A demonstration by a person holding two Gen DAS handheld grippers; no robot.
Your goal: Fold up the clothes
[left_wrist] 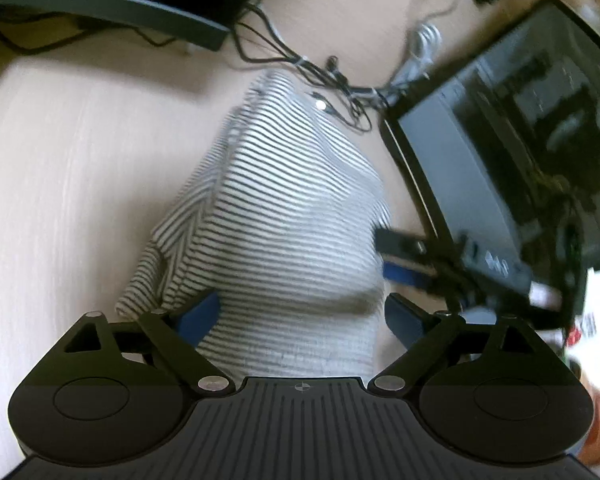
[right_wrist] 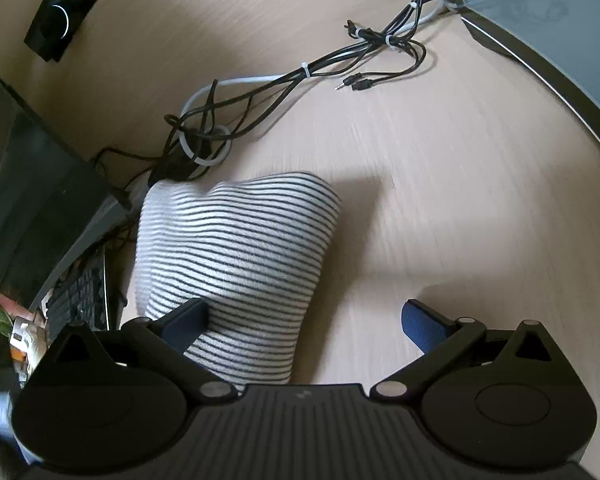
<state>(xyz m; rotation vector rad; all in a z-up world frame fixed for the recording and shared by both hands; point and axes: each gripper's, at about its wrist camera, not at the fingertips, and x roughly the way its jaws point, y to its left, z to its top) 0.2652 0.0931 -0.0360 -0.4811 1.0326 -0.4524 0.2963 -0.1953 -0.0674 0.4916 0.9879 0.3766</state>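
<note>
A white garment with thin black stripes (left_wrist: 284, 216) lies folded on the pale wooden desk (left_wrist: 60, 184). My left gripper (left_wrist: 300, 312) is open, its blue pads (left_wrist: 198, 316) standing either side of the garment's near end. In the right wrist view the same striped garment (right_wrist: 240, 248) lies ahead and to the left. My right gripper (right_wrist: 306, 320) is open; its left pad (right_wrist: 184, 320) rests on the cloth and its right pad (right_wrist: 424, 324) is over bare desk (right_wrist: 460, 200).
A bundle of black and white cables (right_wrist: 284, 80) lies just beyond the garment. A dark monitor (left_wrist: 520, 152) stands to the right in the left wrist view, a speaker bar (right_wrist: 64, 8) at far left, and a keyboard (right_wrist: 80, 300) at the left edge.
</note>
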